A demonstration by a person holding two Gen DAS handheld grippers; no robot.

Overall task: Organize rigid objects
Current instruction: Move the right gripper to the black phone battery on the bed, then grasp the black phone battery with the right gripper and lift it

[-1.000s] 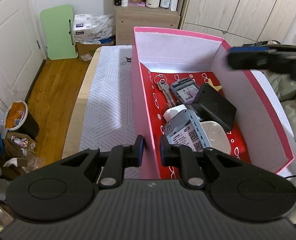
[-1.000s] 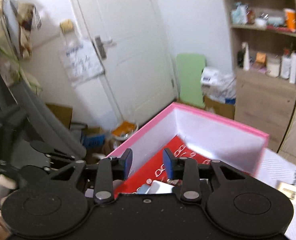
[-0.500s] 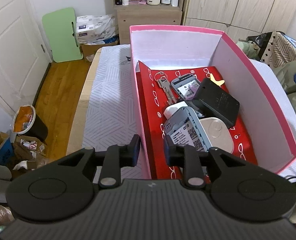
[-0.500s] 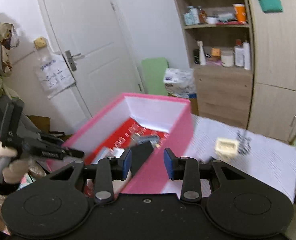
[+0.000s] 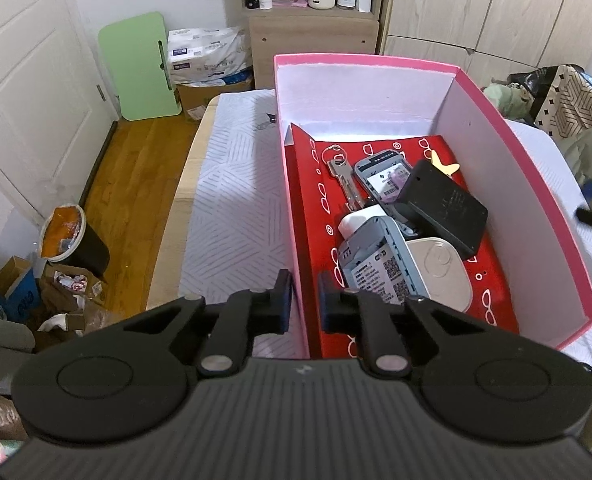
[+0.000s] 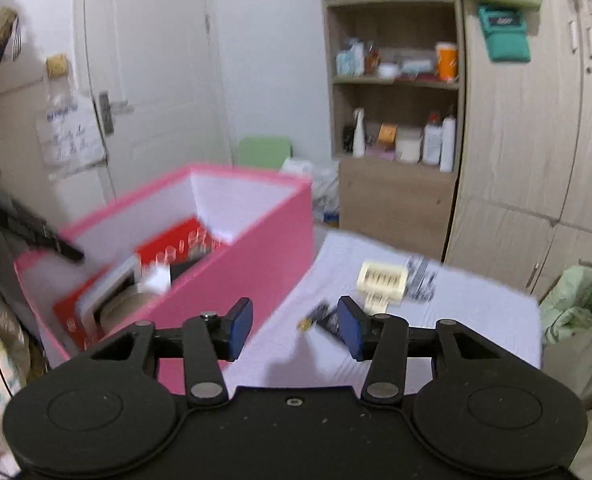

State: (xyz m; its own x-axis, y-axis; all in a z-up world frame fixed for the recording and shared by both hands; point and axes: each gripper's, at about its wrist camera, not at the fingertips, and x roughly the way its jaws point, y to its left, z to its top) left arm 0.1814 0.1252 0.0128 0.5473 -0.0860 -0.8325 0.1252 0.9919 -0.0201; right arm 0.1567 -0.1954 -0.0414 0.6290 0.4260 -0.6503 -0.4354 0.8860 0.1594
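No legible text on anything.

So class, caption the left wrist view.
Left gripper clamps the pink box wall; keys and devices lie inside.
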